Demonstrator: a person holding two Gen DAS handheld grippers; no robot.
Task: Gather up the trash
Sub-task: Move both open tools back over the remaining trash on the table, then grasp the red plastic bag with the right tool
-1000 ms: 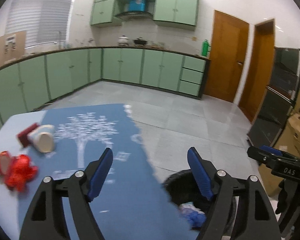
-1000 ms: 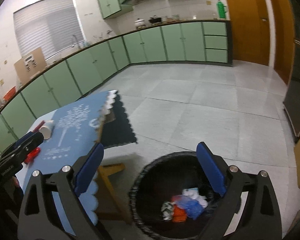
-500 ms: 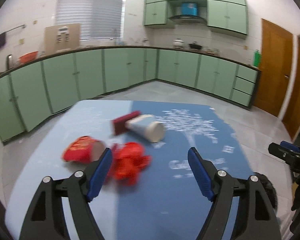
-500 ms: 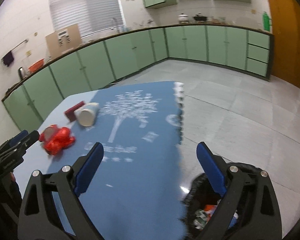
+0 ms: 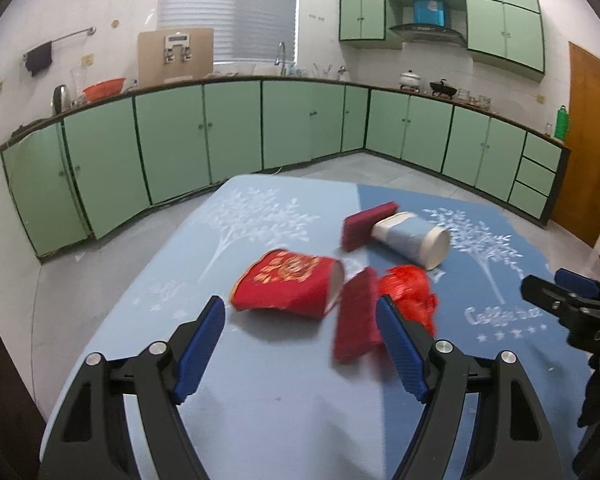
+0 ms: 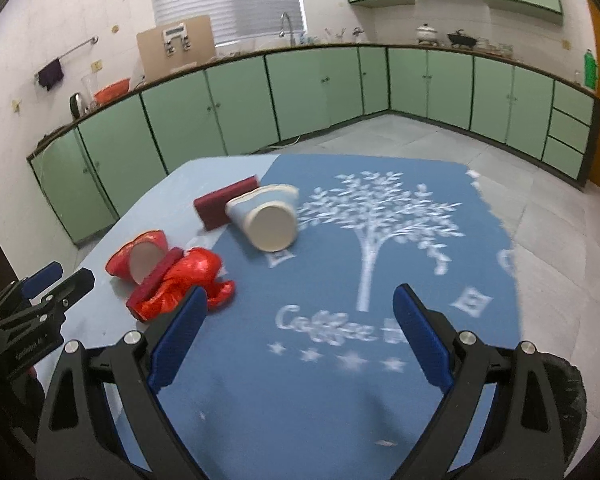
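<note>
A red paper cup (image 5: 288, 288) lies on its side on the blue-clothed table (image 5: 280, 408), just beyond my left gripper (image 5: 300, 312), which is open and holds nothing. Beside the cup are a dark red pad (image 5: 356, 320) and a crumpled red wrapper (image 5: 410, 292). Farther back lie a pale blue paper cup (image 5: 412, 240) and a second dark red pad (image 5: 368, 224). My right gripper (image 6: 300, 296) hangs open over the cloth's tree print, empty. From it, the blue cup (image 6: 270, 226) lies ahead-left and the wrapper (image 6: 192, 276) and red cup (image 6: 140, 258) left.
A black-lined trash bin (image 6: 568, 384) shows at the lower right, past the table's edge (image 6: 512, 264). Green cabinets (image 5: 228, 128) line the far walls across a tiled floor. Each gripper appears at the edge of the other's view: right gripper (image 5: 560, 296), left gripper (image 6: 56, 280).
Both grippers swung left, away from the bin on the floor and over the table. The trash now lies right in front of the left gripper. Both stayed open.
</note>
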